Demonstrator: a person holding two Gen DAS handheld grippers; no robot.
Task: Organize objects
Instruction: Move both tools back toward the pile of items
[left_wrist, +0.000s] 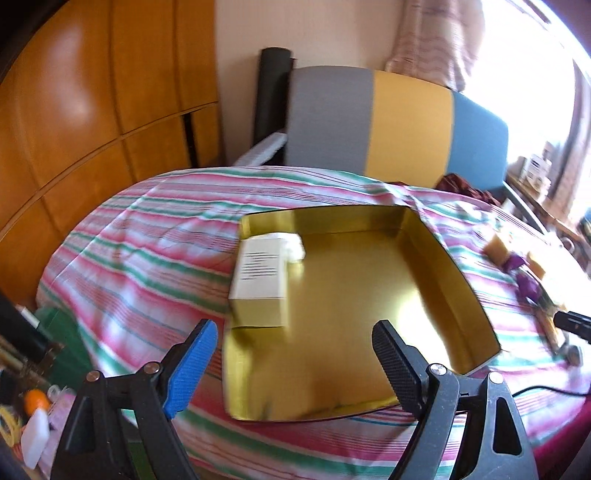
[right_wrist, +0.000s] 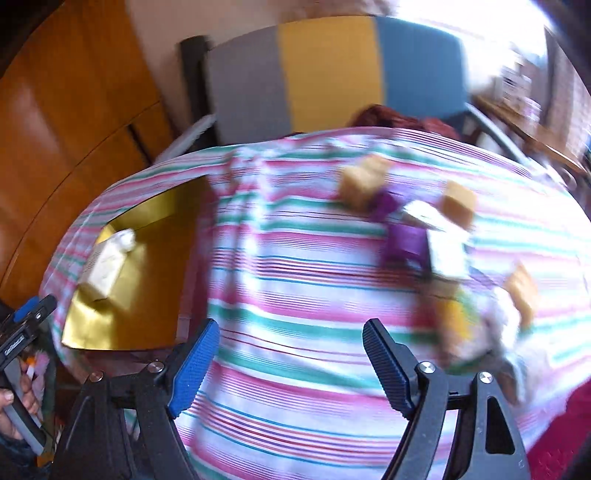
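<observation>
A gold tin tray (left_wrist: 436, 266) lies on the striped bedspread (left_wrist: 147, 236) just ahead of the left gripper (left_wrist: 291, 354), whose jaws are spread wide with nothing between them. Inside the tray, ahead and to the left of that gripper, a white box (left_wrist: 258, 269) with printed lines lies against the tray's left wall, and a small white wad (left_wrist: 293, 247) touches its far end. The right gripper (right_wrist: 290, 350) is also spread and empty, over bare bedspread (right_wrist: 295, 280); the tray (right_wrist: 147, 266) lies ahead to its left. Ahead to its right lies a blurred cluster of small things: tan blocks (right_wrist: 360, 182), a purple piece (right_wrist: 404, 242), a white box (right_wrist: 445, 254). Beyond the bed stands a grey, yellow and blue headboard (left_wrist: 406, 122), with wooden cupboards (left_wrist: 92, 110) far to the left.
</observation>
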